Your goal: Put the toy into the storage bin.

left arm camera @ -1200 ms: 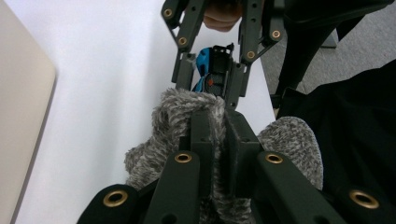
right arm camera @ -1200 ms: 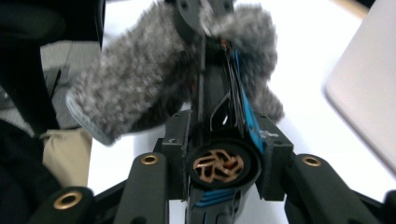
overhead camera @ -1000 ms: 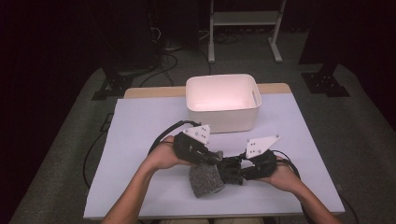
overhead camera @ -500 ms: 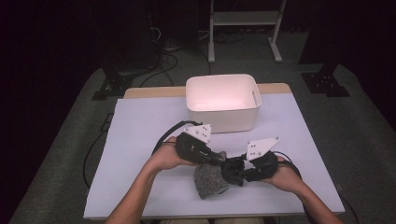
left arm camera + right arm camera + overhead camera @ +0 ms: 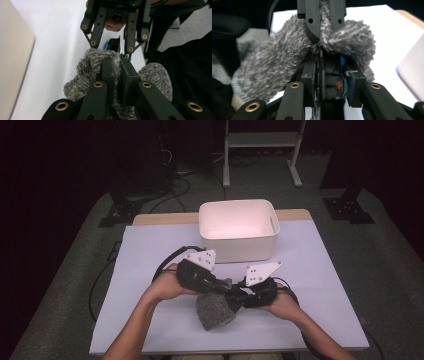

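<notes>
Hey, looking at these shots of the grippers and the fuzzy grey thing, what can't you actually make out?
- What the fuzzy grey thing is: bunched up in the high view, its middle covered by the left gripper in the left gripper view.
- What the right gripper pinches: in the right gripper view, fuzz and a blue part crowd its jaws.
- The bin's floor: washed out by glare in the high view.
- The person's elbows: cut off by the high view's bottom edge.
</notes>
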A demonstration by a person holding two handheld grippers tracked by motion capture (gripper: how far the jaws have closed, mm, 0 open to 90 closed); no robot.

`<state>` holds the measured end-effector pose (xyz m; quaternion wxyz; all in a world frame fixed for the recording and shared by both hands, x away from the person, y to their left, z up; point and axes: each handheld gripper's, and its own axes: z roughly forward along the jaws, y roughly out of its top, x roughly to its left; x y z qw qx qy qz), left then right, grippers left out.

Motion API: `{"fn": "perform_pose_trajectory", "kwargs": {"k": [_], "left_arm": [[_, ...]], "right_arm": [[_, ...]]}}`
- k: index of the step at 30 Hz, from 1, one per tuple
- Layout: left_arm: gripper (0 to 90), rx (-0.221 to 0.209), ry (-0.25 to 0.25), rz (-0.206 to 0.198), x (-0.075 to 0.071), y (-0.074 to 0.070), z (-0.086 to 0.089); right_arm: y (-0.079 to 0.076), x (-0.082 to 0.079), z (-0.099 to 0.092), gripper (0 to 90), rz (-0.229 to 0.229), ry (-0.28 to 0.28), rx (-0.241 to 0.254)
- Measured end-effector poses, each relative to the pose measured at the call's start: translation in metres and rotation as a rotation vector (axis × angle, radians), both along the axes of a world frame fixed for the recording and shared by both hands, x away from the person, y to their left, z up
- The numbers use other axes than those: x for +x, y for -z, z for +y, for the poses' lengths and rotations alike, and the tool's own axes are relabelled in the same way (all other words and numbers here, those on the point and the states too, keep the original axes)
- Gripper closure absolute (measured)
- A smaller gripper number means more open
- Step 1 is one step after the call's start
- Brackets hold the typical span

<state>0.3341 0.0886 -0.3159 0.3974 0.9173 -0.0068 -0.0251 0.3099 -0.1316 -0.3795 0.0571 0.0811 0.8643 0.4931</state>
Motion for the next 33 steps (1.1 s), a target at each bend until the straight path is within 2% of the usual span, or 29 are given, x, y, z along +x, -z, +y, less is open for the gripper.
{"fn": "perform_pose_trajectory", "kwargs": {"k": [4,5,8,9,11,15,22,26,29,33], "left_arm": [[83.3,-0.017,-0.005,0.008,0.002,0.005,-0.001],[83.3,-0.012,-0.002,0.004,0.002,0.007,-0.003],[83.3,0.065,-0.010,0.004,0.003,0.019,-0.012],[83.2,0.071,-0.002,0.011,0.004,0.023,-0.014],[83.3,0.056,0.003,0.027,0.005,0.031,-0.018],[83.3,0.067,0.008,0.036,0.006,0.041,-0.027],[83.3,0.071,0.032,0.039,0.004,0.047,-0.042],[83.3,0.090,0.041,0.022,0.001,0.050,-0.050],[83.3,0.125,0.050,-0.005,-0.003,0.050,-0.056],[83.2,0.137,0.055,-0.005,-0.003,0.053,-0.059]], "right_arm": [[-0.001,0.003,-0.001,64.3,0.004,-0.009,-0.011],[-0.001,0.002,-0.003,64.1,-0.003,-0.009,-0.018],[-0.001,-0.001,-0.013,64.0,0.002,0.003,-0.029],[0.000,-0.002,-0.017,64.0,0.000,0.009,-0.030],[0.001,-0.003,-0.024,63.9,0.001,0.013,-0.032],[0.004,-0.006,-0.039,63.7,0.005,0.026,-0.034],[0.013,-0.014,-0.060,63.5,0.017,0.056,-0.033],[0.021,-0.018,-0.071,63.4,0.026,0.070,-0.032],[0.027,-0.020,-0.079,63.4,0.036,0.077,-0.039],[0.036,-0.022,-0.089,63.3,0.058,0.089,-0.044]]}}
